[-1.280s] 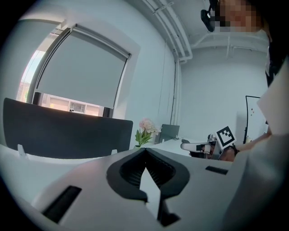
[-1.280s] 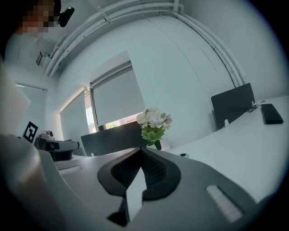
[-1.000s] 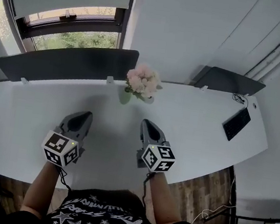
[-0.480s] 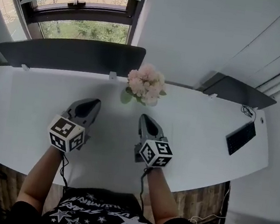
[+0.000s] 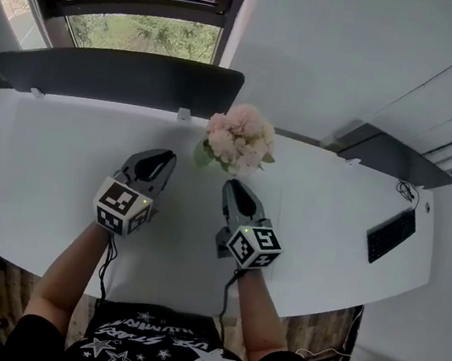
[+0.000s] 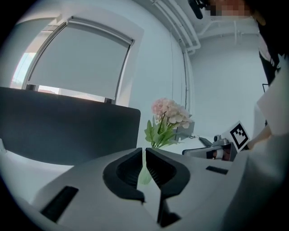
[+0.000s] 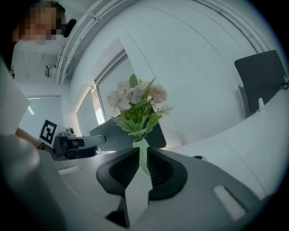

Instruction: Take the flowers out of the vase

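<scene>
A bunch of pale pink flowers (image 5: 238, 138) with green leaves stands at the back of the white desk (image 5: 37, 157). Its pale green vase (image 7: 143, 146) is mostly hidden under the blooms in the head view. My left gripper (image 5: 162, 159) is shut and empty, a little to the left of the flowers (image 6: 170, 112) and nearer me. My right gripper (image 5: 232, 187) sits just in front of the flowers (image 7: 135, 97) and points at them. Its jaws have just been opening and stand a narrow gap apart, with nothing between them. The vase shows far behind that gap.
A dark divider panel (image 5: 115, 77) stands along the desk's back edge behind the flowers, and another (image 5: 396, 158) at the right. A black keyboard (image 5: 391, 235) lies at the far right. A window (image 5: 142, 34) is behind the desk.
Both grippers have moved forward over the desk toward the flowers, so the gap to the flowers has shrunk. The flowers have stayed in place.
</scene>
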{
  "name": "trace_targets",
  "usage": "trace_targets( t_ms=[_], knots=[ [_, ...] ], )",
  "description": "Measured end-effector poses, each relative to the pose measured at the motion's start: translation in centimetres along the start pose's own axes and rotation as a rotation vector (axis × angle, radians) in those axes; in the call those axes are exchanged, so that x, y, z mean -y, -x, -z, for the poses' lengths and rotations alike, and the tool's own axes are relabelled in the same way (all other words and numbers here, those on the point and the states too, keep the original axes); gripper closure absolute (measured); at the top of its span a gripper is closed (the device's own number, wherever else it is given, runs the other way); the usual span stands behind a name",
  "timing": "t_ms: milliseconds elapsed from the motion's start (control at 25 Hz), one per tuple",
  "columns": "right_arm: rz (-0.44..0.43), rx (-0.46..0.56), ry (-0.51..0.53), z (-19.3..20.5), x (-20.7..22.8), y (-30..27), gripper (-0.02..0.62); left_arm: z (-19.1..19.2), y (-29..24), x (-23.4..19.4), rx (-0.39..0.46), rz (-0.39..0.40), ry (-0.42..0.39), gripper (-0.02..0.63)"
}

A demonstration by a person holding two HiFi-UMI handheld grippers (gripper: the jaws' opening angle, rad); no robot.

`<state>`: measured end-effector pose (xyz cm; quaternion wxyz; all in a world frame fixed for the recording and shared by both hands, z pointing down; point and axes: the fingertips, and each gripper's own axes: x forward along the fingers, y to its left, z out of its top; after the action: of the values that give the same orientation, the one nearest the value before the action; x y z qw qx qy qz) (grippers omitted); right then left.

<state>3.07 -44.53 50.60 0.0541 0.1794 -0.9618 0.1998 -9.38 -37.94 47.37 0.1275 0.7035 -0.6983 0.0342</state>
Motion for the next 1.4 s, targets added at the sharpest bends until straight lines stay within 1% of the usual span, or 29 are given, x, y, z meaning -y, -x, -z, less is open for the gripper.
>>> trace_targets(
  t_ms=[80,120,160,200,280,400,480,640,800,920,1080,1400],
  knots=[
    [-0.029,-0.022,-0.005,0.3,0.0,-0.7,0.547,1.0,-0.7,0.1,-0.022,0.013,0.005,0.589],
    [-0.044,-0.034,-0.011,0.5,-0.1,-1.1,0.521,1.6,-1.1,0.2,-0.034,0.024,0.002,0.56],
    [-0.059,-0.044,-0.017,0.7,-0.2,-1.5,0.498,2.1,-1.5,0.2,-0.045,0.034,-0.004,0.513],
    [-0.074,-0.05,-0.022,0.8,-0.3,-1.9,0.478,2.5,-1.8,0.3,-0.055,0.044,-0.015,0.494],
    [-0.104,-0.055,-0.023,0.8,-0.7,-2.6,0.443,3.2,-2.6,0.4,-0.071,0.054,-0.054,0.479],
    [-0.142,-0.064,0.021,0.7,-0.9,-3.5,0.416,4.4,-3.8,0.5,-0.089,0.067,-0.094,0.456],
    [-0.157,-0.064,0.048,0.5,-1.0,-3.9,0.413,4.7,-4.4,0.4,-0.086,0.073,-0.112,0.438],
    [-0.185,-0.048,0.044,0.0,-1.0,-4.8,0.4,5.1,-5.6,0.6,-0.075,0.106,-0.124,0.395],
    [-0.211,-0.039,0.053,-0.6,-0.9,-5.9,0.397,6.0,-6.7,1.3,-0.085,0.133,-0.141,0.379],
    [-0.223,-0.039,0.062,-0.7,-0.9,-6.9,0.394,6.2,-7.4,1.1,-0.063,0.116,-0.152,0.371],
    [-0.226,-0.048,0.1,-0.7,-1.0,-7.8,0.39,6.2,-8.3,0.9,-0.06,0.107,-0.147,0.367],
    [-0.232,-0.02,0.123,-1.2,-1.5,-8.7,0.39,5.8,-9.7,1.4,-0.051,0.155,-0.179,0.367]
  ],
)
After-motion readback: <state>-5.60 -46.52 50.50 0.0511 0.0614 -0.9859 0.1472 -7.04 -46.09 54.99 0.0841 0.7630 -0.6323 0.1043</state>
